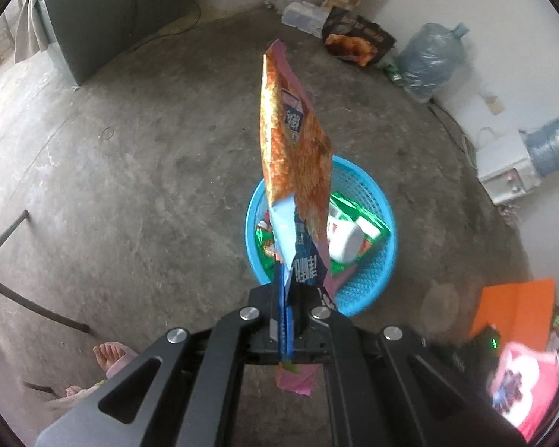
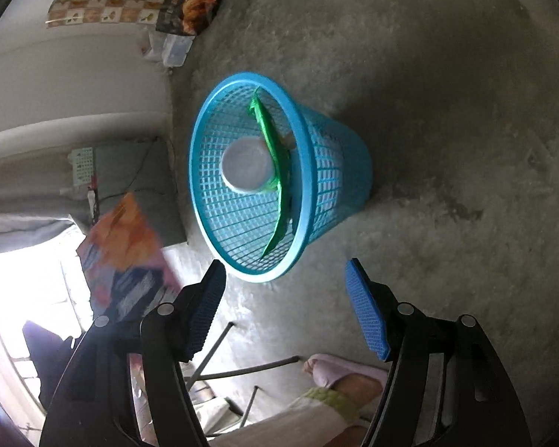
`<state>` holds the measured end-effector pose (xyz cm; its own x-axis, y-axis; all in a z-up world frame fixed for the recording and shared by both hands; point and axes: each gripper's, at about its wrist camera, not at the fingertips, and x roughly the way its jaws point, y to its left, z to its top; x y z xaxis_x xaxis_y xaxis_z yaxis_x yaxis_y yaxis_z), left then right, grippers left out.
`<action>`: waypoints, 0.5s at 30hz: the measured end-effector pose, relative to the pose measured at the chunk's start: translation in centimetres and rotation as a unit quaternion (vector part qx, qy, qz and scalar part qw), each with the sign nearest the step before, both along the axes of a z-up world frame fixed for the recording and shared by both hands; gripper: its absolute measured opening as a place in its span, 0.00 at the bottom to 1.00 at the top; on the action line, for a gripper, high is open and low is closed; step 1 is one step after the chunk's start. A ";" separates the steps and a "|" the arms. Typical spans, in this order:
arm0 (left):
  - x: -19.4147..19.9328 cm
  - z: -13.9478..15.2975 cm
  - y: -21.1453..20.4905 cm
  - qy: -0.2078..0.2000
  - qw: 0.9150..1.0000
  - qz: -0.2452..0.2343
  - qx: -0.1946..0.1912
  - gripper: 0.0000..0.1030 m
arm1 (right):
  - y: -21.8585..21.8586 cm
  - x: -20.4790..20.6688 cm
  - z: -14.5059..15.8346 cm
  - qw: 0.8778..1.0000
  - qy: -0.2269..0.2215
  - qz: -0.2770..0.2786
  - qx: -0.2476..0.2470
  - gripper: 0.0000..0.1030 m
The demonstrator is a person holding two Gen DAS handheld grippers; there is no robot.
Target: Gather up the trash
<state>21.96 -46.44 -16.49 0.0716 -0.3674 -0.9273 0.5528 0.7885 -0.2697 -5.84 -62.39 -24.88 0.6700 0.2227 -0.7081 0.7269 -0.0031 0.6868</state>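
Left tool (image 1: pixel 285 320) clamping orange snack bag (image 1: pixel 294 156), print unreadable, right tool (image 2: pixel 285 309) spread empty

The left hand-held gripper (image 1: pixel 287 329) pinches an orange snack wrapper (image 1: pixel 292 149) (torn open near the jaws) upright over the blue mesh wastebasket (image 1: pixel 369 279), where a green packet (image 1: pixel 357 219) already lies.

- The left gripper (image 1: pixel 287 320) pointed steeply down, its blue pads (image 1: pixel 284 329) squeezed tight on a snack wrapper (image 1: pixel 294 156).
- The right gripper (image 2: pixel 287 309) tilted down, jaws wide apart, holding nothing.
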 end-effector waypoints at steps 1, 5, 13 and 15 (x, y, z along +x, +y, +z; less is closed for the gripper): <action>0.0 -0.4 -0.5 -0.002 1.000 0.000 -0.007 0.10 | 0.1 0.1 0.0 1.000 -0.002 0.001 0.001 0.62; -0.1 -2.2 -1.6 0.002 1.000 0.005 0.019 0.44 | 0.7 0.2 1.0 1.000 -0.012 0.006 0.002 0.62; -0.9 0.7 0.6 0.004 1.000 0.003 0.001 0.49 | 1.4 1.2 1.3 1.000 -0.018 0.020 -0.003 0.62; -0.9 2.3 1.6 0.009 1.000 0.012 -0.009 0.49 | 1.8 1.4 2.0 0.999 -0.022 0.027 -0.009 0.62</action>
<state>21.02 -44.81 -14.19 0.0634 -0.3819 -0.9220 0.5280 0.7968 -0.2937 -4.45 -60.55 -22.90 0.6872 0.2479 -0.6828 0.6952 0.0484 0.7172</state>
